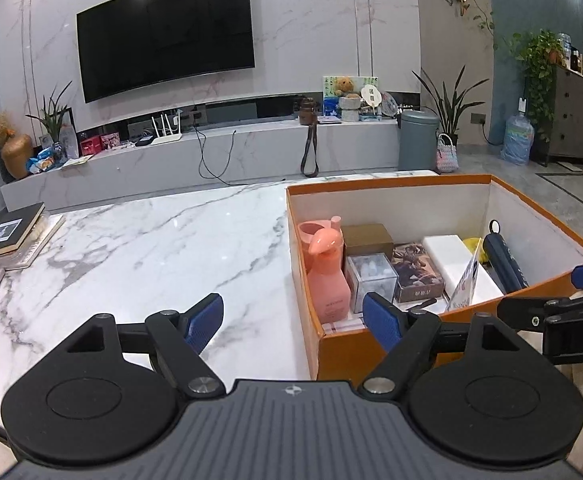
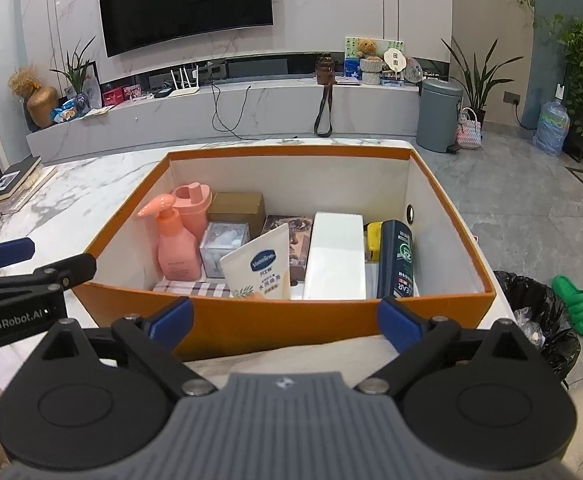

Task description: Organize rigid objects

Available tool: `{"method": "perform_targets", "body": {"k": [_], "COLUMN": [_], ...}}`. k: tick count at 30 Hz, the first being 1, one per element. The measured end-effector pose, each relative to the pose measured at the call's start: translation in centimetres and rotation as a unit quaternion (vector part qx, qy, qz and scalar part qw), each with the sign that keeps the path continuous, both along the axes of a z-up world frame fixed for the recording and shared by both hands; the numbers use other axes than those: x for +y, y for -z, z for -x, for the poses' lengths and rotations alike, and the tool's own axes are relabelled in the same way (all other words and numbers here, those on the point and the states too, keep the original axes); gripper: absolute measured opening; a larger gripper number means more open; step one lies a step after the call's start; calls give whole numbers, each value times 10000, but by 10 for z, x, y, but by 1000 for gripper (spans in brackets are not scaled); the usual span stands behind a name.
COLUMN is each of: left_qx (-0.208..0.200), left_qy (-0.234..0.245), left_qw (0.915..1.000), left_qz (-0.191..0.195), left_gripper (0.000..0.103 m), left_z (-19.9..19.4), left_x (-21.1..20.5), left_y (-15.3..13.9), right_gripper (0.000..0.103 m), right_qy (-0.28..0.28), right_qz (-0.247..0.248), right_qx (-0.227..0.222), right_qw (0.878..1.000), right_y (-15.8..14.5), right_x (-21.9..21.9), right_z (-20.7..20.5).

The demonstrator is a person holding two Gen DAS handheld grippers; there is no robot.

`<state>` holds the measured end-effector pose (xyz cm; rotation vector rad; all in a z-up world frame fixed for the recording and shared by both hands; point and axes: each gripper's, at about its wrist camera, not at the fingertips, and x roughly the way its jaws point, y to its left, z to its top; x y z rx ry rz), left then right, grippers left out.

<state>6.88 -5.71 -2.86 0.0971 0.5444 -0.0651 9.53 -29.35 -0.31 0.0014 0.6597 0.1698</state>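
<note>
An orange box (image 2: pixel 283 316) with white inner walls stands on the marble table (image 1: pixel 151 248); it shows in the left wrist view too (image 1: pixel 343 348). Inside are a pink pump bottle (image 2: pixel 177 248), a pink cup (image 2: pixel 193 208), a brown carton (image 2: pixel 237 208), a clear cube (image 2: pixel 223 248), a Vaseline tube (image 2: pixel 261 268), a white block (image 2: pixel 337 256) and a dark Clear bottle (image 2: pixel 397 260). My left gripper (image 1: pixel 293 322) is open and empty at the box's near left corner. My right gripper (image 2: pixel 287 320) is open and empty before the box's near wall.
Books (image 1: pixel 13 236) are stacked at the table's far left edge. A black bin bag (image 2: pixel 539 320) and a green slipper (image 2: pixel 575 300) lie on the floor to the right. A grey bin (image 2: pixel 439 116) stands by the TV bench.
</note>
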Motion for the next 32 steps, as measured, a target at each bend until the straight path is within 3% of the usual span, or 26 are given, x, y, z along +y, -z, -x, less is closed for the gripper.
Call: {"method": "perform_targets", "body": {"k": [32], "left_qx": [-42], "left_qy": [85], "left_qw": [10000], "left_qz": [-29], "left_gripper": [93], "left_z": [4], "left_x": [3], "left_y": [-6], "right_gripper": [98], "right_qy": [-21], "right_qz": [80], "right_qx": [-13], "right_qw": [10000], "right_y": [0], "right_x": [0], "right_z": [0]}}
